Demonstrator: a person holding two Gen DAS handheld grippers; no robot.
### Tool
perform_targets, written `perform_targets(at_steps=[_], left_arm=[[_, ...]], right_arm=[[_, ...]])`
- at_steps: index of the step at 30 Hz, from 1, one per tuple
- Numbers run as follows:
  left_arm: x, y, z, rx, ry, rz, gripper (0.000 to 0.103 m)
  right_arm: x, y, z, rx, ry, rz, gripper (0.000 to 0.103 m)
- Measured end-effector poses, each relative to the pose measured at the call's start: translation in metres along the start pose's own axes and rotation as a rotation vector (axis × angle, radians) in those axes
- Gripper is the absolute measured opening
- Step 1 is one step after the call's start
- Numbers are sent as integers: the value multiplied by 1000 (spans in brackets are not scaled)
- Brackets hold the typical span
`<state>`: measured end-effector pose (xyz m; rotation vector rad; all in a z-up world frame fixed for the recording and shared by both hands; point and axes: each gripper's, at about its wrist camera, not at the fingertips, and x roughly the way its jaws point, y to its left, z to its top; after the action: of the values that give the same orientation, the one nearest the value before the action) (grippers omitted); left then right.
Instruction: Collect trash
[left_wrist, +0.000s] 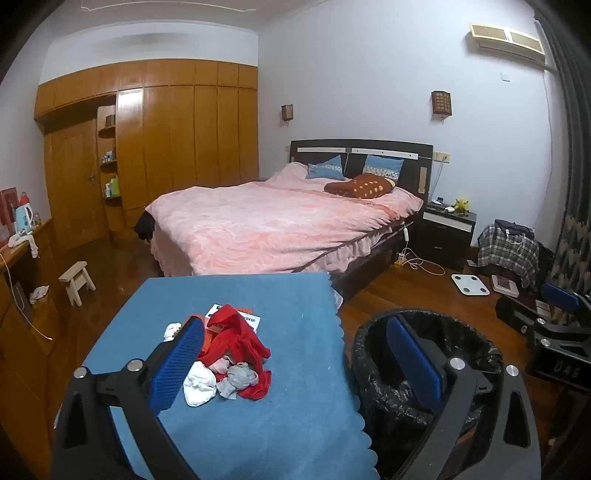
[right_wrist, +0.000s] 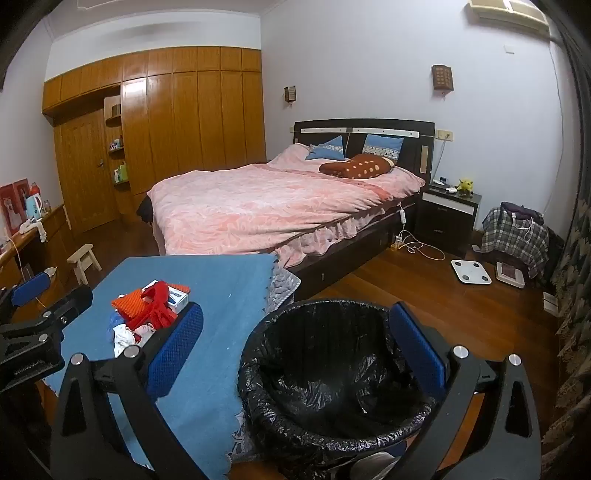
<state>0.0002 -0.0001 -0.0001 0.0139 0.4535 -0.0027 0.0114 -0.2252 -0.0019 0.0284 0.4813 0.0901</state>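
A pile of trash (left_wrist: 231, 354) lies on the blue cloth (left_wrist: 258, 424) of the table: red plastic wrap, white and grey crumpled tissues, an orange piece and a small white box. The pile also shows in the right wrist view (right_wrist: 147, 314). A bin lined with a black bag (right_wrist: 332, 373) stands on the floor right of the table; it also shows in the left wrist view (left_wrist: 417, 373). My left gripper (left_wrist: 295, 354) is open and empty, above the table's right part. My right gripper (right_wrist: 295, 343) is open and empty, above the bin's rim.
A bed with a pink cover (left_wrist: 273, 225) stands behind the table. A wooden wardrobe (left_wrist: 166, 136) fills the back left wall. A small stool (left_wrist: 77, 277) stands left. A nightstand (left_wrist: 447, 229), a white scale (left_wrist: 470, 285) and a checked bag (left_wrist: 508, 251) are at the right.
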Motion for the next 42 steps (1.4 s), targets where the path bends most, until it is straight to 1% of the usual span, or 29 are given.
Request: perform_targets(at_steps=[42], left_arm=[[1, 0, 1, 7, -9, 4, 97]], right_arm=[[2, 3, -1, -1, 4, -2, 98]])
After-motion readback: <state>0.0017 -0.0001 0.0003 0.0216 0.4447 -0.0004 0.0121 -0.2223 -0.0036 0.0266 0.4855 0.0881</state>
